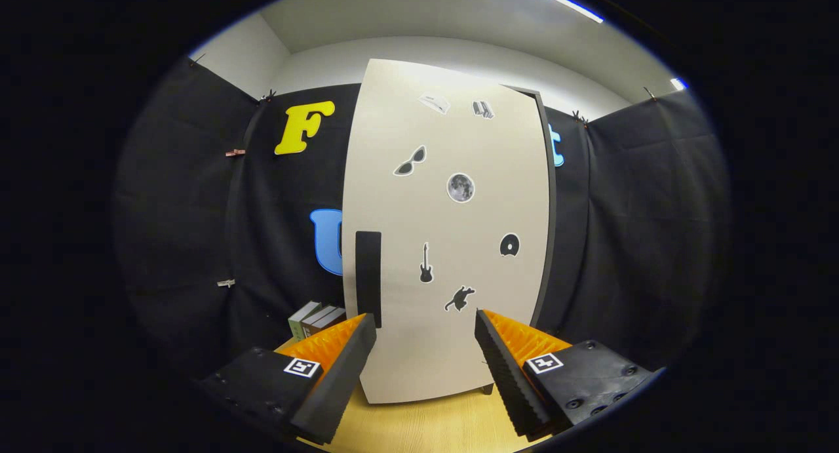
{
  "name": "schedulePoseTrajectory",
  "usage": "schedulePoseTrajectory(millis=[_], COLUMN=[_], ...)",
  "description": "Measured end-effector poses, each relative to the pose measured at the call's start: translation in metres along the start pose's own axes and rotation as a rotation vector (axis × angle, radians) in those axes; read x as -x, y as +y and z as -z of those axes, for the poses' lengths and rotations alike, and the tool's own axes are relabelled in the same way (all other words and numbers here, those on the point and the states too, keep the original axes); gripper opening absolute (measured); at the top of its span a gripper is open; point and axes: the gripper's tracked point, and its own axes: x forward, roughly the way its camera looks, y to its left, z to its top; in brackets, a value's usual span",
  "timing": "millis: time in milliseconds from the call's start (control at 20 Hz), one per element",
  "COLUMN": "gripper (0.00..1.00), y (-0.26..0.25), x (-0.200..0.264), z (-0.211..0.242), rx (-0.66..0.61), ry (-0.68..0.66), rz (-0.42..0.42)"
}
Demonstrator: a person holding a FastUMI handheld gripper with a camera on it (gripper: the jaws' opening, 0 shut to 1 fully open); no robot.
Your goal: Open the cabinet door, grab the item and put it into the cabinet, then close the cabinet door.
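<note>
Cabinet door [452,243] upright, long axis vertical, shut, black handle [368,269] at left edge. Books [316,320] far left on table [426,427]. Gripper [425,325] spread wide, holding nothing.

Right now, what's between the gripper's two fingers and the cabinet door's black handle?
Nothing, in the gripper view. The open gripper faces the cabinet door with bare door panel between; the handle sits just above the left finger's tip.

Your gripper [426,322] has two wedge-shaped fingers [341,361], orange with black ribbed pads, set apart, on black screwed mounts, each carrying a square black-and-white marker [301,367].
</note>
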Motion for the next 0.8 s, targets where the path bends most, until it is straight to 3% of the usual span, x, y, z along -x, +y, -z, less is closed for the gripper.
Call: schedulePoseTrajectory(millis=[800], gripper=[0.98], y=[0.0016], x=[-0.0066], z=[0.0003], rx=[-0.012], ry=[0.001], rz=[0.006])
